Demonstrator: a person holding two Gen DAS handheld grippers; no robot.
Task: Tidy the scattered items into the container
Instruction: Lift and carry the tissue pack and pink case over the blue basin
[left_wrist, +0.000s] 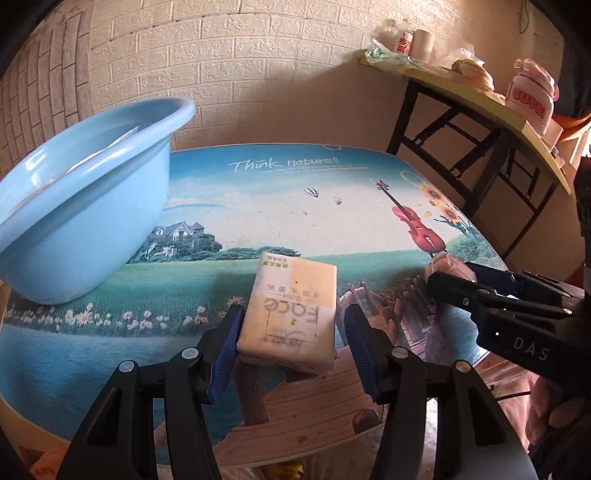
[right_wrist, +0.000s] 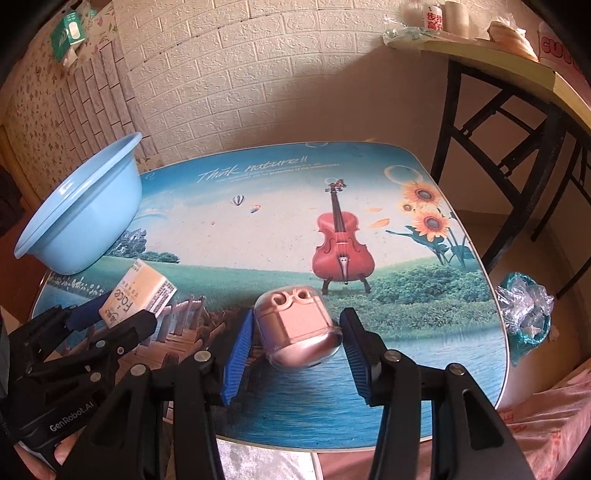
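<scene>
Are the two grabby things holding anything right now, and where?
Nothing is gripped yet. The left tool is open around the sides of the tissue pack, and the right tool is open around the sides of the pink case.

Pale blue basin (right_wrist: 79, 221), cream tissue pack (left_wrist: 290, 314), pink case (right_wrist: 299, 326), blue-padded claws.

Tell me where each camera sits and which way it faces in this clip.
Left wrist: rides the left gripper, looking forward along its open fingers at a tissue pack between them on the table; the right gripper shows at right.
Right wrist: rides the right gripper, looking forward along its open fingers at a pink case; the left gripper shows at left.
Shared: table, blue basin, tissue pack, brick wall.
</scene>
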